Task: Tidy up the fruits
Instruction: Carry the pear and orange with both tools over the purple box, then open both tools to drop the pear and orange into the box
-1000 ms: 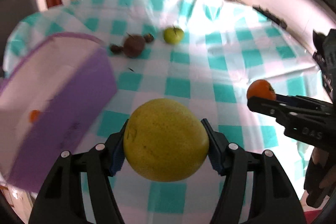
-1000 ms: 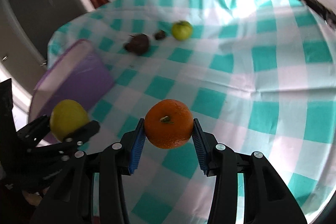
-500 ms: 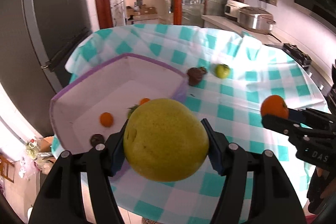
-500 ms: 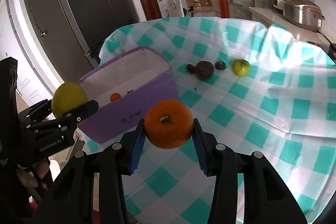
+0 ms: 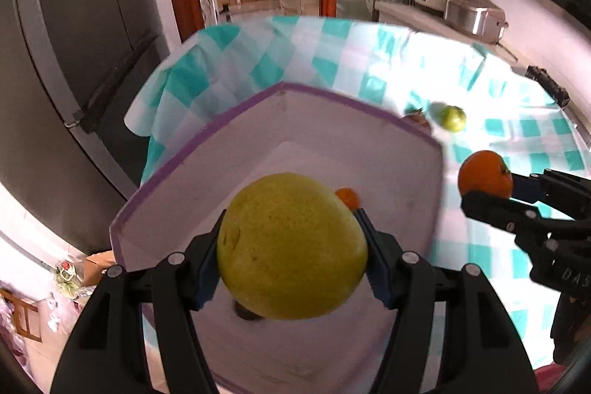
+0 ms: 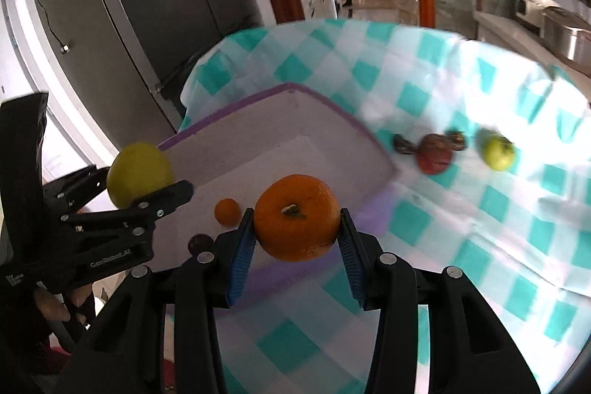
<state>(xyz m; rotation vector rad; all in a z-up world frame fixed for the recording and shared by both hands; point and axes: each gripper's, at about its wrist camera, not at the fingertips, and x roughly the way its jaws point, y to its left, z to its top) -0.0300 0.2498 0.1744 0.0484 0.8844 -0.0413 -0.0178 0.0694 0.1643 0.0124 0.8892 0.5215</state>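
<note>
My left gripper (image 5: 291, 246) is shut on a large yellow citrus fruit (image 5: 291, 252) and holds it above the inside of the purple-rimmed white box (image 5: 325, 98). My right gripper (image 6: 297, 218) is shut on an orange (image 6: 297, 216) and holds it over the box's near right edge (image 6: 373, 139); it also shows in the left wrist view (image 5: 485, 178). A small orange fruit (image 6: 226, 210) and a dark fruit (image 6: 199, 243) lie in the box. A green apple (image 6: 498, 150), a dark red fruit (image 6: 436, 154) and two small dark fruits (image 6: 403, 144) lie on the checked cloth.
The table (image 6: 480, 209) has a teal and white checked cloth. A dark fridge (image 6: 147, 6) stands behind the box at the left. A counter with a steel cooker (image 5: 474, 13) is at the far right.
Both grippers have moved left with their fruits, from over the cloth to over the box. The view has lifted and turned toward the box.
</note>
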